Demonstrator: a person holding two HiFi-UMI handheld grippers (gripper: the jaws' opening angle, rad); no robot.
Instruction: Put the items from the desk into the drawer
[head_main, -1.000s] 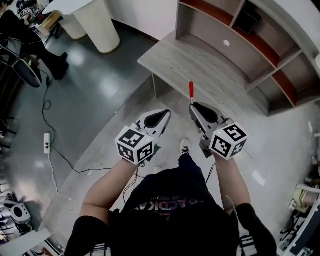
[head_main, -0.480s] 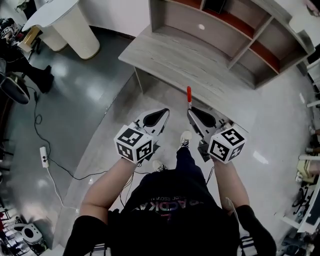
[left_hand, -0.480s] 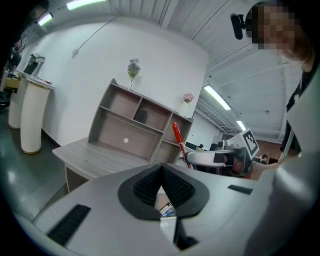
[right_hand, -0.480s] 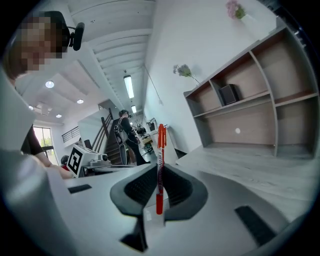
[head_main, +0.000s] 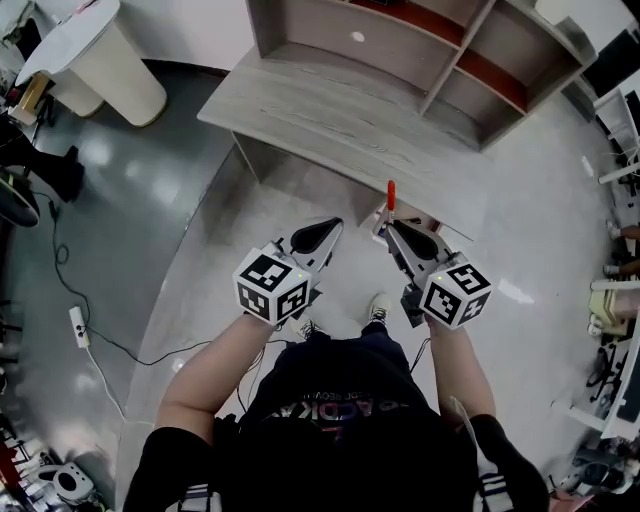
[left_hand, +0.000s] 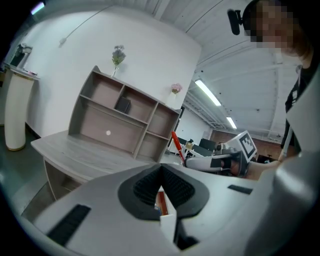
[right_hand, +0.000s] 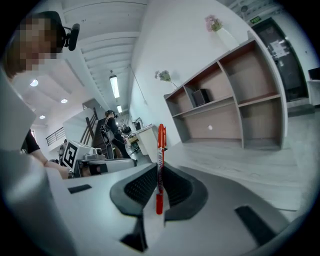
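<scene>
The grey wood-grain bench lies at 12 o'clock from the person, with an open shelf unit along its far side. Both tools hang side by side near the bench's front edge. The left hand-held gripper, at 11 o'clock, has its jaws pressed together. The right hand-held gripper, at 1 o'clock, is clamped on a red pen, which points to 12 o'clock toward the bench.

Reddish sliver between left gripper pads, too small to identify. Lower end of red pen hidden inside right gripper.
</scene>
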